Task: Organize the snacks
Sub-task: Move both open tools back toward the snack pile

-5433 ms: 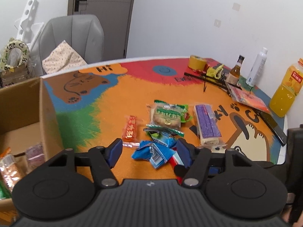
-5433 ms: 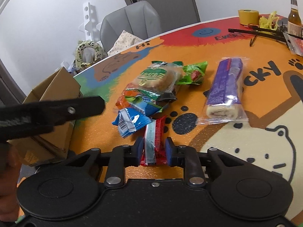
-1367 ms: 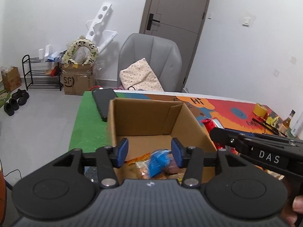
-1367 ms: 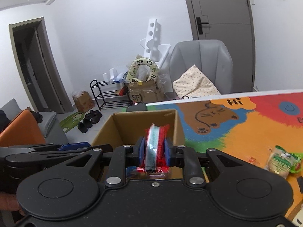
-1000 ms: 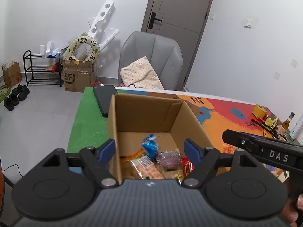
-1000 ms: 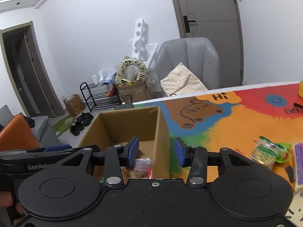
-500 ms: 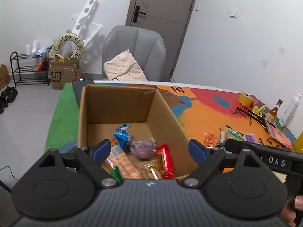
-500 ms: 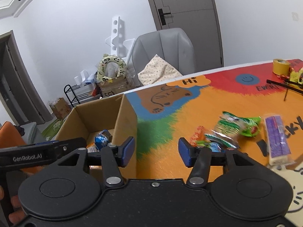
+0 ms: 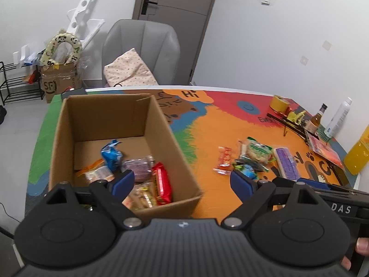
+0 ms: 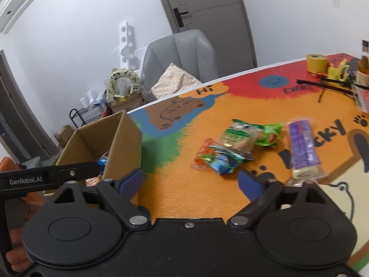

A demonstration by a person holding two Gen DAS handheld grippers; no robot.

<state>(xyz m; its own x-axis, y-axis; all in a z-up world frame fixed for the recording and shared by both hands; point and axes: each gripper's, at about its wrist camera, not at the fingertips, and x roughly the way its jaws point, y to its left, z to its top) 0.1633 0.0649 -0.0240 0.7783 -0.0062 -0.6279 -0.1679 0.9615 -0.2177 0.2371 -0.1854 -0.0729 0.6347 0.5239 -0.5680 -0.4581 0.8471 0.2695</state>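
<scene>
Snacks [image 10: 227, 149] lie overlapped on the table [image 10: 184, 191]; both the left hand-held gripper [image 9: 182, 182] and the right hand-held gripper [image 10: 191, 182] are released and empty, so two packets could be pinched together.

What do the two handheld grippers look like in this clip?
Both are matte black with round pivot discs, silver screws and blue-padded fingers. The left gripper reads "GenRobot.AI" on its side, the right gripper "DAS". Bare fingertips show; no sleeves or cables.

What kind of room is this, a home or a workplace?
Probably a home. A shoe rack stands by the wall, a cushioned grey chair sits at a table with a cartoon-animal cover, and snacks fill a cardboard box.
</scene>
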